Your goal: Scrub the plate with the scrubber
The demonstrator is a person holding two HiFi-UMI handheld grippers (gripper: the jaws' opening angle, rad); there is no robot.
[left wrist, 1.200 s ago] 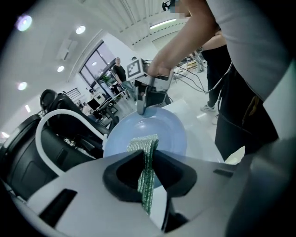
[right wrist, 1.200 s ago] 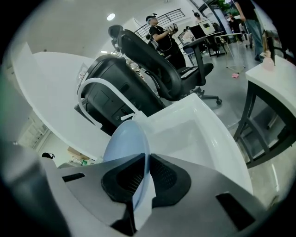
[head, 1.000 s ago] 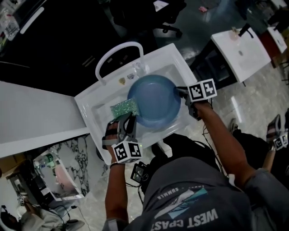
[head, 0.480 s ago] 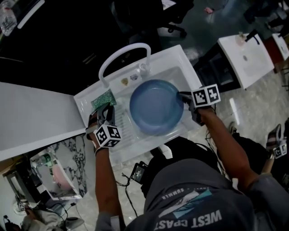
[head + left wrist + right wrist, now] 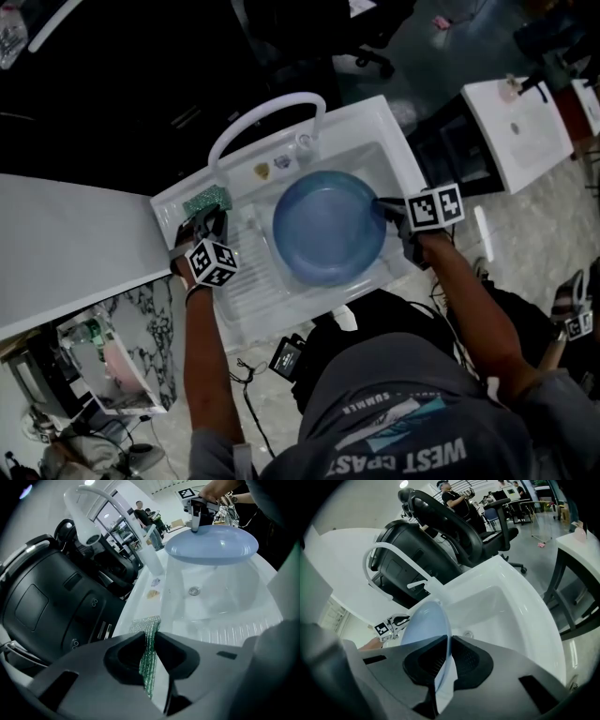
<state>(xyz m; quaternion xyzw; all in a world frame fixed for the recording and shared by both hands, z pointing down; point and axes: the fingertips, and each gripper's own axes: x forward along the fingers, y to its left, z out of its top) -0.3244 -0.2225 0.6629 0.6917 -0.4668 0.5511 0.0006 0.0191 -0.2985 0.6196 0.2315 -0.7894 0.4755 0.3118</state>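
Observation:
A blue plate point(image 5: 328, 227) hangs level over the white sink basin point(image 5: 375, 155). My right gripper point(image 5: 382, 208) is shut on its right rim; in the right gripper view the plate's edge point(image 5: 440, 634) runs straight between the jaws. A green glittery scrubber point(image 5: 207, 199) sits at the sink's back left corner, away from the plate. My left gripper point(image 5: 208, 221) is shut on it, and in the left gripper view the scrubber point(image 5: 147, 644) stands on edge between the jaws over the sink's rim. The plate point(image 5: 211, 544) shows far off there.
A curved white faucet point(image 5: 267, 117) arches over the back of the sink. The ribbed drainboard point(image 5: 244, 281) lies in front of the left gripper. A white counter point(image 5: 75, 244) adjoins the sink's left. Black office chairs point(image 5: 440, 522) stand behind. Another white sink unit point(image 5: 520, 127) is at right.
My left gripper has carried the scrubber from the plate's left rim out to the sink's back left corner. The plate and right gripper have stayed in place.

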